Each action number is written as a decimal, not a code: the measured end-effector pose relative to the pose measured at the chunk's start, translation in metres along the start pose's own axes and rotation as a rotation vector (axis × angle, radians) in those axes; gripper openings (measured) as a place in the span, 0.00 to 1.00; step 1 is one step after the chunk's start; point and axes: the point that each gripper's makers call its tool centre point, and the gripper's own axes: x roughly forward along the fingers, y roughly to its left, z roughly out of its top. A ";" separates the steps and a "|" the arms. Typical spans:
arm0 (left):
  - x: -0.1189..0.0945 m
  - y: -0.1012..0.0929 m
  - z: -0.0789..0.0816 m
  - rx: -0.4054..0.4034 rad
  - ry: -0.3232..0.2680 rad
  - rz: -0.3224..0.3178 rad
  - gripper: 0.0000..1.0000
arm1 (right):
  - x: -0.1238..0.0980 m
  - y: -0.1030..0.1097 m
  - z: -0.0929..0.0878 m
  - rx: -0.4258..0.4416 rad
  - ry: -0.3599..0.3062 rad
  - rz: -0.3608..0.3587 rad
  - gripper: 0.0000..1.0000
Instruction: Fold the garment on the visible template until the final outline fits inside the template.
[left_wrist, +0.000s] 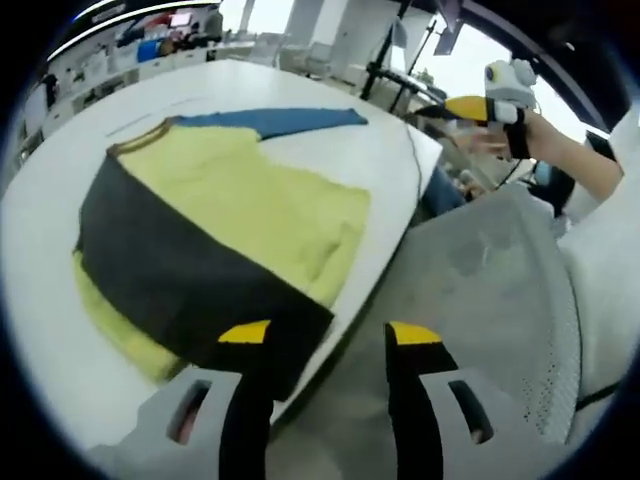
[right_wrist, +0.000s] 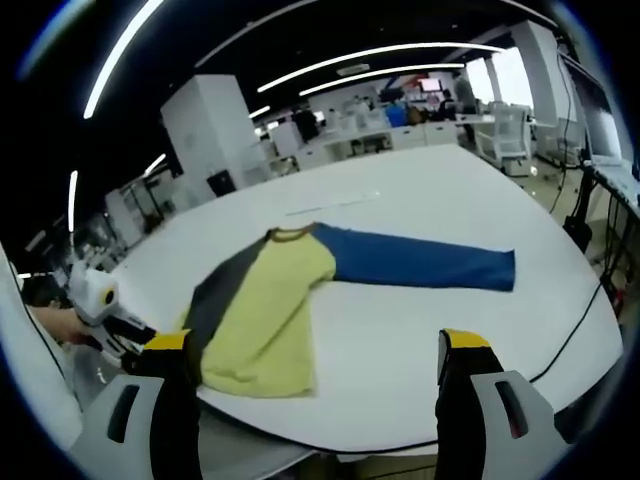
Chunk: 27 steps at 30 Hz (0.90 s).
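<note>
The garment (right_wrist: 290, 300) lies on the white table (right_wrist: 420, 190), partly folded — its dark sleeve laid across the yellow body, the blue sleeve (right_wrist: 420, 262) stretched out flat to one side. That sleeve and the body's final folds look left to do. The left gripper (left_wrist: 328, 335) and right gripper (right_wrist: 318, 345) both hover with jaws apart — holding nothing.

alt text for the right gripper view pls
A yellow, dark grey and blue long-sleeved garment lies partly folded on a white table, its blue sleeve stretched out flat. The right tool hangs open before the table's near edge.
</note>
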 end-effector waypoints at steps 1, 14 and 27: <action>0.001 0.000 0.000 0.002 0.002 -0.001 0.39 | 0.000 0.000 0.000 0.003 0.000 -0.001 1.00; 0.013 -0.005 -0.002 0.014 0.020 -0.008 0.30 | 0.005 0.001 0.003 0.006 0.001 0.002 1.00; 0.030 -0.007 -0.007 0.107 0.067 0.036 0.24 | 0.012 0.011 0.003 -0.017 0.013 0.030 0.98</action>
